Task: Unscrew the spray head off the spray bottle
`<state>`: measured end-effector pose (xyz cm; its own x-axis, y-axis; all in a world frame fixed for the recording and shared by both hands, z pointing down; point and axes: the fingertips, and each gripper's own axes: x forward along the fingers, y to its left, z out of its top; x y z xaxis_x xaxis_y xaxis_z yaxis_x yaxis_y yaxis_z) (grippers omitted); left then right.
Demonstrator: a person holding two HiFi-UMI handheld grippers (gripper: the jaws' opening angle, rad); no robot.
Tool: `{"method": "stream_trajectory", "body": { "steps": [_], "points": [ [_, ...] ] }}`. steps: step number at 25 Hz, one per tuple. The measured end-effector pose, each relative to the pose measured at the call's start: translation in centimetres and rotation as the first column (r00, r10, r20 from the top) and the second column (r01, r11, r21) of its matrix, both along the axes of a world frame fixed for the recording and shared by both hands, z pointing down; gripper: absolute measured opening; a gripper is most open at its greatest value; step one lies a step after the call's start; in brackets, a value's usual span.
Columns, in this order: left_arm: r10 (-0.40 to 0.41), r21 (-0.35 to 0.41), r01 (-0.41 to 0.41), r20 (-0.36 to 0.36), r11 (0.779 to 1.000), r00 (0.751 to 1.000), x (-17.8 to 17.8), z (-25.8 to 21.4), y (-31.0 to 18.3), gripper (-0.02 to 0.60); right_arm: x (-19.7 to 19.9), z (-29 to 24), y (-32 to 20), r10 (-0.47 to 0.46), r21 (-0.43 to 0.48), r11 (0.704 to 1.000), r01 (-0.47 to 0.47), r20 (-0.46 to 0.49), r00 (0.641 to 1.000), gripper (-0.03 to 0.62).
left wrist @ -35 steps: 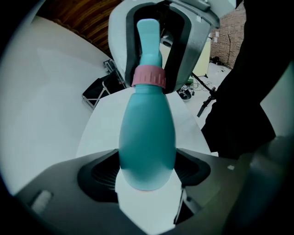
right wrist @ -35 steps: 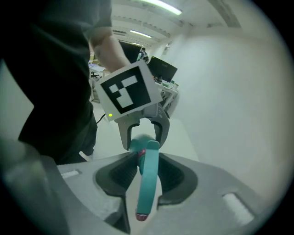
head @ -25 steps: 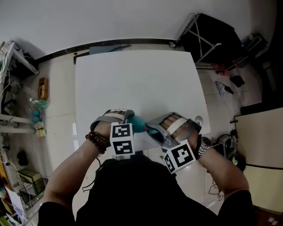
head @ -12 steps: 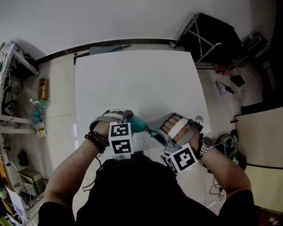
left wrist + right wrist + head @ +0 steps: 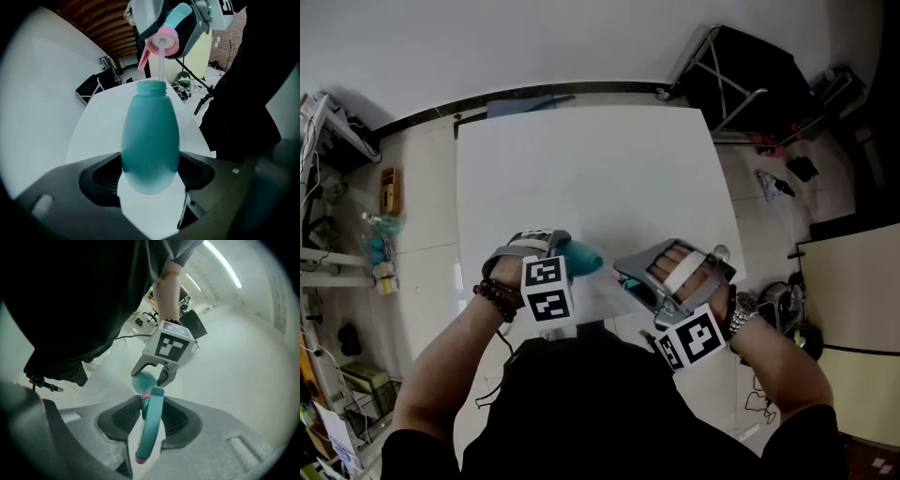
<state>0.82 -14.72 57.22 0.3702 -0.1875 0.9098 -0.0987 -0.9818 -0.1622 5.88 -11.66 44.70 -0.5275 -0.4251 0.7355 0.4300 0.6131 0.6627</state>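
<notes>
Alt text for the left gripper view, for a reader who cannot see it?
The left claw grips a teal spray bottle by its round body, its neck open. Just above, the right claw holds the unscrewed spray head, its white dip tube reaching down to the neck.

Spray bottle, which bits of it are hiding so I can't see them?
- Left gripper view: the tube below the spray head runs into the spray bottle; the teal wall hides its lower end.
- Head view: the left hand-held gripper and right hand-held gripper cover most of the bottle and head.
- Right gripper view: the spray head blocks most of the bottle.
</notes>
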Motion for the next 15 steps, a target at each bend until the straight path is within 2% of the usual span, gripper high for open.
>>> {"method": "stream_trajectory", "body": {
  "steps": [15],
  "points": [
    [-0.113,-0.01,0.114,0.037,0.993,0.993,-3.6,1.7,-1.5,0.396,2.6,-2.5,-1.4,0.116,-0.022,0.993,-0.114,0.078,0.99,0.121]
  ]
}}
